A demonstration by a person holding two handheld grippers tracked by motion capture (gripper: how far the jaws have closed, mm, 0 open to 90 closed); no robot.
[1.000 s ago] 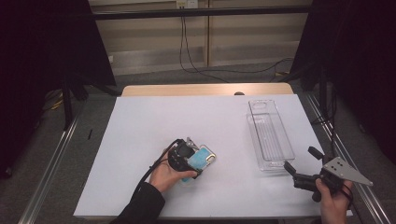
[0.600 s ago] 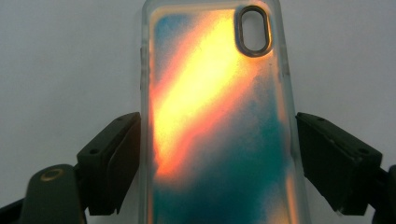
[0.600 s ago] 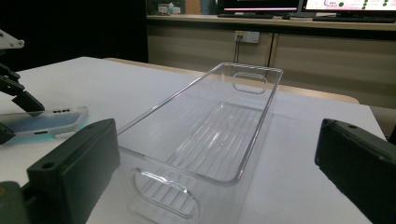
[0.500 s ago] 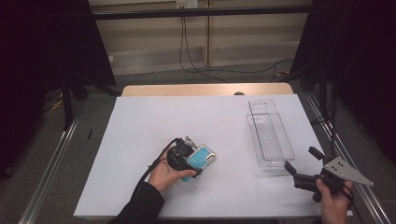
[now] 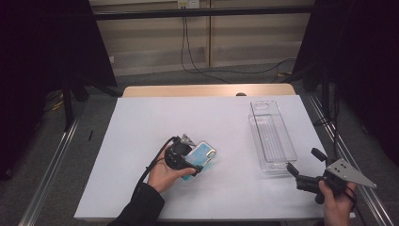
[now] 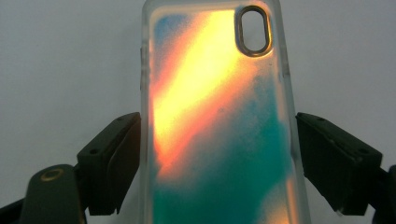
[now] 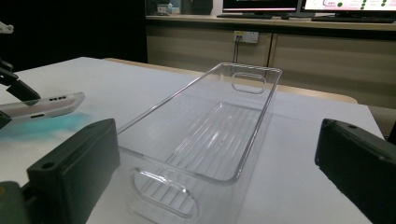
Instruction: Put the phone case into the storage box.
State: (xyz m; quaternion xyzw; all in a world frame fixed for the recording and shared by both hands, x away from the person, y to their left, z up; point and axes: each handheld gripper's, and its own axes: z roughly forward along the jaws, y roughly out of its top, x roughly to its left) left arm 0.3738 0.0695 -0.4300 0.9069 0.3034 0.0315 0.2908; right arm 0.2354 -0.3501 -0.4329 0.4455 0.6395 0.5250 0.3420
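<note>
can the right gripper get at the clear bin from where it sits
Probably yes: the right gripper is open, aimed at the near end of the clear bin, with bare white table between them.

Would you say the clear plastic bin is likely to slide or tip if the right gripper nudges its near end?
The clear bin looks thin-walled and empty, so probably light; a nudge from the right gripper would likely slide it on the smooth white table. Long and low, it seems unlikely to tip. Its glossy walls may be slippery.
</note>
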